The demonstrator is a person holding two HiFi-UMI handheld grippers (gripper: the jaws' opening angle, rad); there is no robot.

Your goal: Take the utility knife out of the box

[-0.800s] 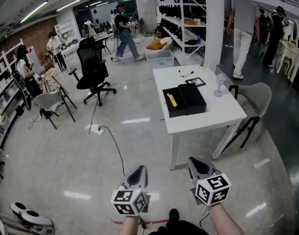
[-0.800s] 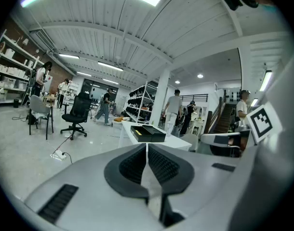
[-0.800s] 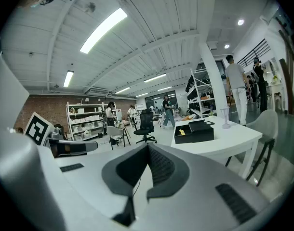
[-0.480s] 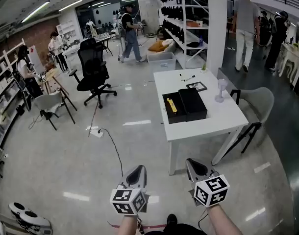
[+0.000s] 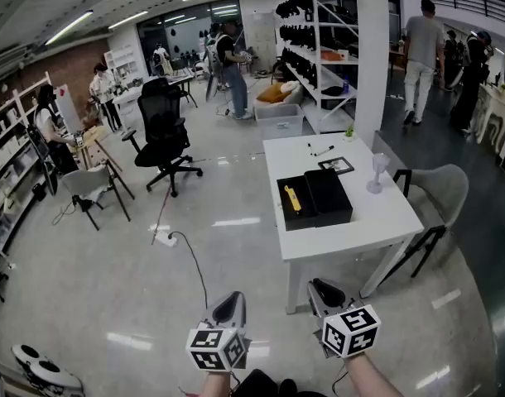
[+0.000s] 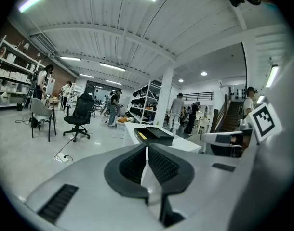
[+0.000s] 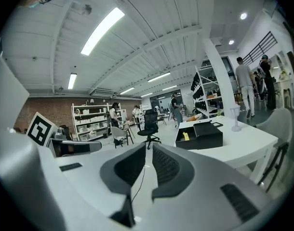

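An open black box [image 5: 315, 198] lies on a white table [image 5: 385, 213] ahead of me. The yellow utility knife [image 5: 293, 198] rests in its left half, and the lid lies to the right. My left gripper [image 5: 230, 303] and right gripper [image 5: 323, 289] hover low over the floor, well short of the table. The left gripper [image 6: 147, 148] has its jaws closed tip to tip and empty. In the right gripper view the right gripper [image 7: 148, 147] shows only a sliver between its jaws, with nothing in it. The box [image 7: 200, 137] and knife [image 7: 186, 136] show beyond them.
A wine glass [image 5: 374, 172], a small framed picture [image 5: 337, 165] and pens stand on the table's far part. A grey chair [image 5: 439, 193] is tucked in at its right. A black office chair [image 5: 165, 131], a floor cable [image 5: 190, 259] and shelving [image 5: 319, 48] surround it. Several people walk at the back.
The table and box have slid lower in the head view, and both grippers sit nearer the bottom edge. People at the back have walked on. The jaws look unchanged.
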